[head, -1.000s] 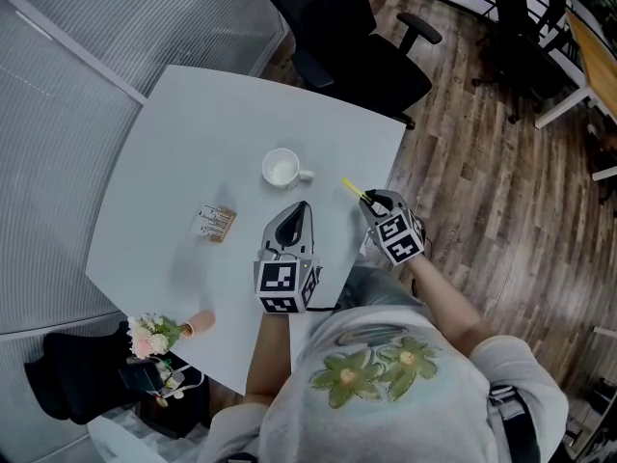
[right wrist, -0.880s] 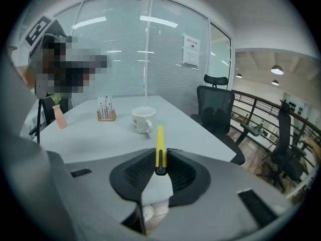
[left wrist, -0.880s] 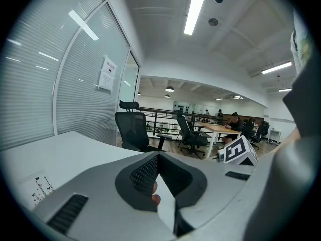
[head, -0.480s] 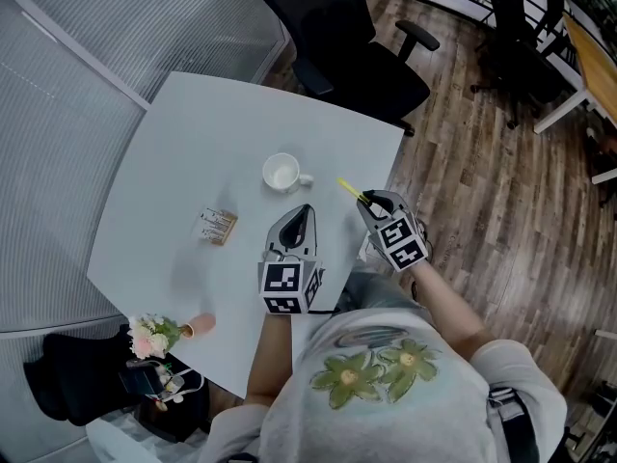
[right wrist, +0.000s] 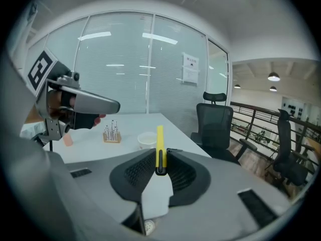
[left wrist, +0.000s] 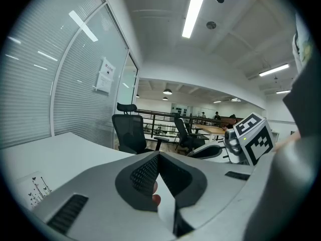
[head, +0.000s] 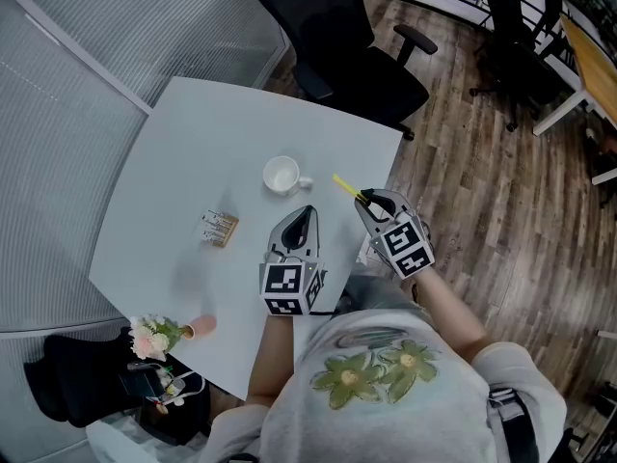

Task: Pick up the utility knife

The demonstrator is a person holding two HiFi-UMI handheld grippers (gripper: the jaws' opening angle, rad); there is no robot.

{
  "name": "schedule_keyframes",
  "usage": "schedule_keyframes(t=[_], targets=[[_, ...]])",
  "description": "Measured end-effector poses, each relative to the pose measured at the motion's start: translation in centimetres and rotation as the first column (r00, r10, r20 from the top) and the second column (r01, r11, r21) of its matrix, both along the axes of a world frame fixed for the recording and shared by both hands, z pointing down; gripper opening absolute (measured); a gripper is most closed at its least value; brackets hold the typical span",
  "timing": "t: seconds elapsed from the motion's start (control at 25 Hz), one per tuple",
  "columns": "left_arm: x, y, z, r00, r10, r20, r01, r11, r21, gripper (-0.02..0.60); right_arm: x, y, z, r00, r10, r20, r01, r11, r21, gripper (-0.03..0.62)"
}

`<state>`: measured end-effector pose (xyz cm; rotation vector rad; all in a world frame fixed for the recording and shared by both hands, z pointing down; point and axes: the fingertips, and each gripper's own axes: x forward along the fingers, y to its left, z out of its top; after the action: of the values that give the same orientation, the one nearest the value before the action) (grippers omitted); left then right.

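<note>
The yellow utility knife [right wrist: 160, 145] sticks straight out from between the jaws of my right gripper [right wrist: 160, 168], which is shut on it. In the head view the knife [head: 344, 187] hangs above the right edge of the white table [head: 183, 143], with the right gripper [head: 367, 201] behind it. My left gripper [head: 303, 212] hovers over the table's near side, to the left of the right one. Its jaws meet at the tip in the left gripper view [left wrist: 158, 157], with nothing between them.
A white cup [head: 281, 174] stands mid-table, just beyond both grippers. A small wooden holder [head: 219, 227] sits to the left. A pink flower bunch [head: 154, 334] lies at the near left corner. A black office chair [head: 337, 37] stands beyond the far edge, wooden floor to the right.
My right gripper has risen with the knife in its jaws, and now looks larger in the head view. The left gripper has stayed put.
</note>
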<state>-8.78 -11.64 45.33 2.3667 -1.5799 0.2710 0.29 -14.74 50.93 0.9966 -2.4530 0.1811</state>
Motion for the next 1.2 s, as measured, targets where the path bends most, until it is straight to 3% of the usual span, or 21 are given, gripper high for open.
schedule_keyframes(t=[0.48, 1.2], targets=[[0.8, 0.9, -0.7, 1.0, 0.015, -0.007, -0.015, 1.0, 0.009, 0.0, -0.1, 1.5, -5.1, 0.998, 0.003, 0.056, -0.008, 0.995, 0.098, 0.071], [2.1, 1.7, -1.4, 0.998, 0.054, -0.021, -0.054, 0.998, 0.018, 0.0, 0.7, 3.4, -9.4, 0.991, 0.029, 0.133, -0.052, 0.984, 0.171, 0.071]])
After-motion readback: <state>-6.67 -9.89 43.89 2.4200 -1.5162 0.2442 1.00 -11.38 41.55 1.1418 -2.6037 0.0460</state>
